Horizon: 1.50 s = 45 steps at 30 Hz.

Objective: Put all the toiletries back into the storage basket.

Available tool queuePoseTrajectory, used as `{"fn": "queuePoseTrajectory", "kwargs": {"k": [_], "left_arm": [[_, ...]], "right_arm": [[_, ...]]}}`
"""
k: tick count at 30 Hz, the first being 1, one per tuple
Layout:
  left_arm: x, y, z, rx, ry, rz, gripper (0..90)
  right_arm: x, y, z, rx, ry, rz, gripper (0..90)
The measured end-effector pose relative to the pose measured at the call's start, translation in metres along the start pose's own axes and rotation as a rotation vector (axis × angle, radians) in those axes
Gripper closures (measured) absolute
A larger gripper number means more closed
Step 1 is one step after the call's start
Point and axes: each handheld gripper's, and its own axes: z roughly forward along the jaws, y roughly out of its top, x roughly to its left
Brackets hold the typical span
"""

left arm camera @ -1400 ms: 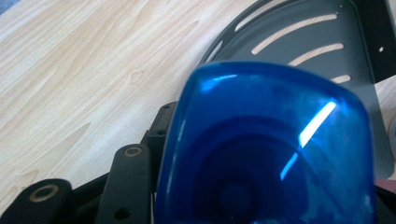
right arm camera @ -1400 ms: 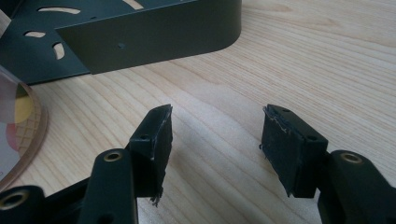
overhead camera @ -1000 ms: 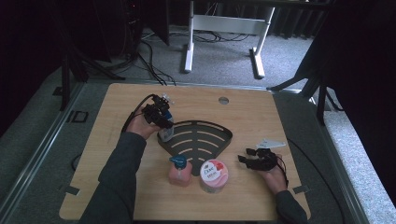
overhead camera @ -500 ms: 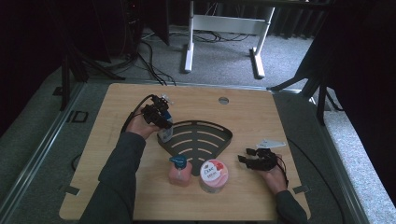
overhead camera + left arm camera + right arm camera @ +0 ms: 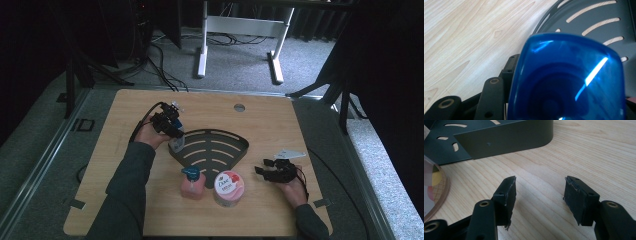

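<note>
At the rack's (image 5: pixel 212 150) left corner, my left gripper (image 5: pixel 167 127) clamps the bottle (image 5: pixel 569 80) by its slick, rigid cap; right gripper (image 5: pixel 539 195) idles, jaws apart.

The right gripper (image 5: pixel 539 192) hangs low over the light wooden worktop (image 5: pixel 584 152), its two black jaws spread wide with bare wood grain between them and nothing held. Beyond the jaws stands the dark slotted rack (image 5: pixel 504 138), its upright wall facing the camera and rounding off at a corner. At the left border, just beside the rack, a clear-lidded pink tub (image 5: pixel 432 187) sits on the wood.
</note>
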Motion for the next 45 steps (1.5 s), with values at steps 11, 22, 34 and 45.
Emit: {"fn": "queuePoseTrajectory", "kwargs": {"k": [11, 22, 34, 45], "left_arm": [[-0.002, -0.004, 0.008, 0.054, 0.017, 0.011, 48.4], [-0.001, -0.008, 0.002, 0.035, 0.011, -0.010, 39.6], [0.003, -0.027, -0.011, -0.020, -0.002, -0.042, 38.0], [-0.003, -0.043, -0.025, -0.042, 0.003, -0.032, 40.3]], "right_arm": [[0.000, 0.000, 0.000, 0.000, 0.000, 0.000, 42.6], [0.000, 0.000, 0.000, 0.000, 0.000, 0.000, 42.6], [0.000, 0.000, 0.000, 0.001, -0.001, -0.002, 42.6], [0.000, 0.000, 0.000, 0.001, -0.001, -0.002, 42.6]]}}
